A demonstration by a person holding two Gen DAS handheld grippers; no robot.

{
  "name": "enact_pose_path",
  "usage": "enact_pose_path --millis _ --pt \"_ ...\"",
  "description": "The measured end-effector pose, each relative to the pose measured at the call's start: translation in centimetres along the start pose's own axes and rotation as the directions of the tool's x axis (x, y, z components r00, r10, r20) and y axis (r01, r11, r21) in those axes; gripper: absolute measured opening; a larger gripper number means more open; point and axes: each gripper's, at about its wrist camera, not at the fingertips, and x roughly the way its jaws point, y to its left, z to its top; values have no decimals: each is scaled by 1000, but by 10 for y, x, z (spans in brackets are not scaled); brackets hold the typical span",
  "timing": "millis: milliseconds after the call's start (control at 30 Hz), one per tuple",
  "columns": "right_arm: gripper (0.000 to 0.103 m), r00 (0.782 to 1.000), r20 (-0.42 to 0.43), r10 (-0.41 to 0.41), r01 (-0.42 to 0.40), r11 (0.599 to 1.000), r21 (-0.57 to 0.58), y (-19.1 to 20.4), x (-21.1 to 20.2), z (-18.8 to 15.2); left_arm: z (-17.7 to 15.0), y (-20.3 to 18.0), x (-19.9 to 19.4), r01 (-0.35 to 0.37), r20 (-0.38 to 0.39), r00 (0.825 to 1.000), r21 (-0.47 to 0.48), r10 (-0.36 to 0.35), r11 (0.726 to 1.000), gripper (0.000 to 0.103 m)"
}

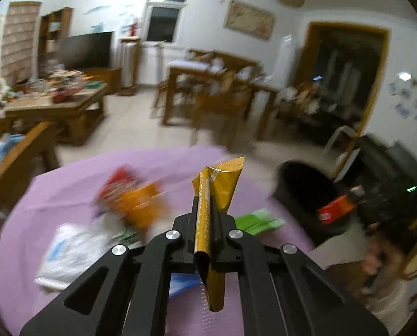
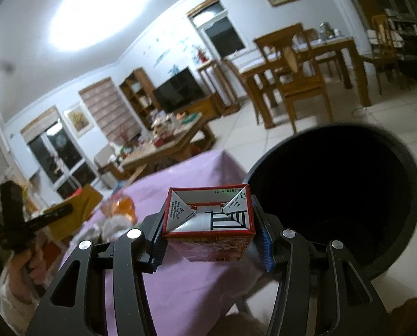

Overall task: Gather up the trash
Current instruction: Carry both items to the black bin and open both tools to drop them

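Trash sits in both claws. A gold foil wrapper (image 1: 218, 184) is pinched flat between the closed fingers of the left gripper (image 1: 204, 210), its crumpled top standing up past the fingertips and its lower end hanging down behind them, above the purple tablecloth (image 1: 68, 173). A red-edged drink carton (image 2: 208, 218) is clamped across its sides by the right gripper (image 2: 209, 224), the blue-padded fingers (image 2: 265, 247) pressing on either side, with the carton's folded silver end facing up. It hangs over the cloth's edge, just beside the rim of a black round bin (image 2: 334, 196) standing on the pale tiled floor.

More litter lies on the cloth in the left wrist view, all blurred: a red and orange snack bag (image 1: 132, 193), a white plastic bag (image 1: 74, 252), a green wrapper (image 1: 257, 221) and something blue under the gripper. The right wrist view shows the other gripper at far left with a hand (image 2: 30, 260) around its handle. Beyond stand a cluttered coffee table (image 2: 166, 145), a dark television (image 2: 179, 89) and a wooden dining table with chairs (image 2: 306, 64).
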Motion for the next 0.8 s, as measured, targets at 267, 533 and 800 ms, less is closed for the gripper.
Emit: enact_pose_path --millis 267,533,800 --pt "52 986 79 -147 137 983 118 -57 -14 21 17 -103 83 297 -57 954 46 -295 954 6" --pt "52 978 -8 -209 208 964 166 -99 21 5 0 -165 185 375 -199 911 37 -361 926 6" --pt "68 979 -31 -203 205 968 144 -105 36 -1 -11 -166 211 341 -274 907 31 -320 939 13"
